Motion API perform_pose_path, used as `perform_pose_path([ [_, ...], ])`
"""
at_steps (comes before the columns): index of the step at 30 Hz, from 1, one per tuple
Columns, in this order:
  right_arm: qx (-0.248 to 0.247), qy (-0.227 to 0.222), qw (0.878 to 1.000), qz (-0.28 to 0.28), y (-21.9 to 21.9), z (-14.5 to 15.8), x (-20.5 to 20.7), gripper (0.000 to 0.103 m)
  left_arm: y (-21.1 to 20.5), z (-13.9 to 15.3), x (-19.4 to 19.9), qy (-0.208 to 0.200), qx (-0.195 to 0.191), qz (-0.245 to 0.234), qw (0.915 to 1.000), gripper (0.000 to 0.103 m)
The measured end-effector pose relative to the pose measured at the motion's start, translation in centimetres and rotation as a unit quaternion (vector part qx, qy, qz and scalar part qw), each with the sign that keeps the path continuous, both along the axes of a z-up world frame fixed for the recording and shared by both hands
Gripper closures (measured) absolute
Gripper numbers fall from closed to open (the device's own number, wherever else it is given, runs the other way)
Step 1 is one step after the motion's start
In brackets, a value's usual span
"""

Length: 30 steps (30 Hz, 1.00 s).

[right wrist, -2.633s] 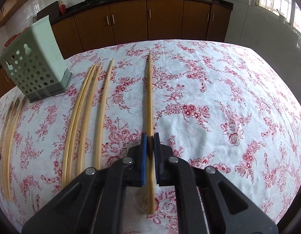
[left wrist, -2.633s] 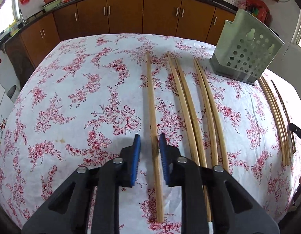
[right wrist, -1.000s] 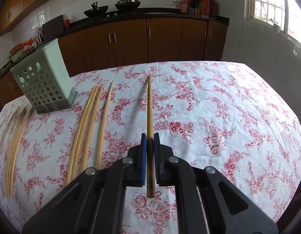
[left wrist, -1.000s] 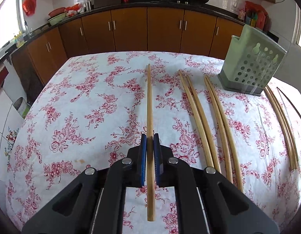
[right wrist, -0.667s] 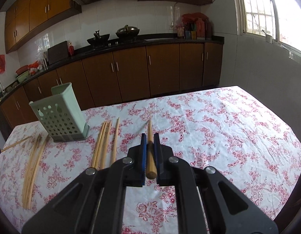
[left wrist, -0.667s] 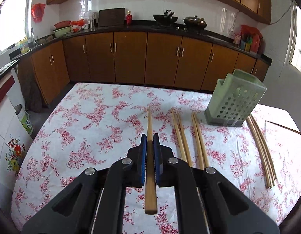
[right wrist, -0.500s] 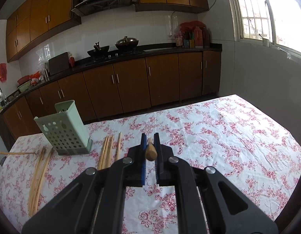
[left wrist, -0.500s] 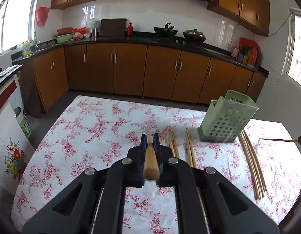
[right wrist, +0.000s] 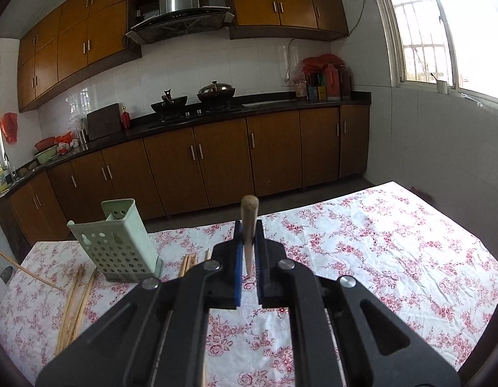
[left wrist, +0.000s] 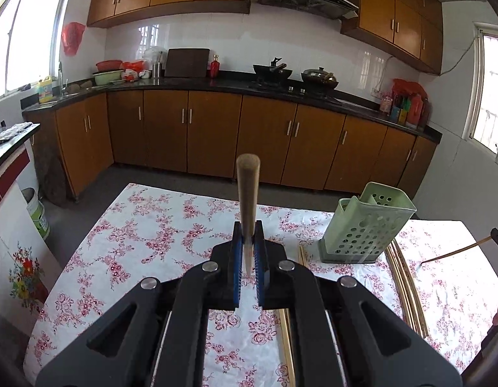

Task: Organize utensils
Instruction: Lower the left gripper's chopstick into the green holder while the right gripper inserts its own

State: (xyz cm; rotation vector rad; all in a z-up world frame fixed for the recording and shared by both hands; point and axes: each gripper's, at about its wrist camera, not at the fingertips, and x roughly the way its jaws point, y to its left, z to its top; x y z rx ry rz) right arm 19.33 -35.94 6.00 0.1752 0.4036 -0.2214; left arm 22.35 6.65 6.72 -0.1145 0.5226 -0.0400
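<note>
My left gripper is shut on a wooden chopstick, held high above the table with its blunt end pointing up. My right gripper is shut on another wooden chopstick, also lifted and upright. The pale green perforated utensil holder stands on the floral tablecloth, to the right in the left wrist view and to the left in the right wrist view. More chopsticks lie flat on the cloth beside the holder, and they also show in the right wrist view.
The table with its red-flowered cloth stands in a kitchen with brown cabinets behind it. A white cupboard is at the table's left side. The other gripper's chopstick pokes in at the right edge.
Both grippers have lifted their chopsticks off the table and tilted upward, so the chopsticks now point up and the table sits lower in both views.
</note>
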Motion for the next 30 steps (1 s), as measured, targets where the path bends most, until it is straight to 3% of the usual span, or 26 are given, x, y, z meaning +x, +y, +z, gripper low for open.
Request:
perform_pose_path([
  [7, 0.027, -0.066, 0.997, 0.025, 0.1, 6.7, 1.1, 0.096, -0.7, 5.4, 1.1, -0.040, -0.013, -0.012, 0.9990, 0.096],
  [12, 0.059, -0.123, 0.988, 0.069, 1.3, 12.2, 1.4, 0.096, -2.9, 10.2, 1.6, -0.078, -0.035, -0.044, 0.9954, 0.096],
  [15, 0.072, -0.135, 0.983, 0.101, 2.5, 14.0, 1.9, 0.096, -4.5, 11.9, 1.8, -0.091, -0.046, -0.066, 0.9926, 0.096],
  [21, 0.058, -0.113, 0.982, 0.139, 5.4, 13.7, 3.6, 0.096, -8.2, 11.7, 2.9, -0.091, -0.046, -0.099, 0.9898, 0.096],
  [30, 0.041, -0.042, 0.986, 0.155, 8.4, 10.1, 7.5, 0.096, -11.4, 7.8, 5.1, -0.029, -0.027, -0.123, 0.9916, 0.096],
])
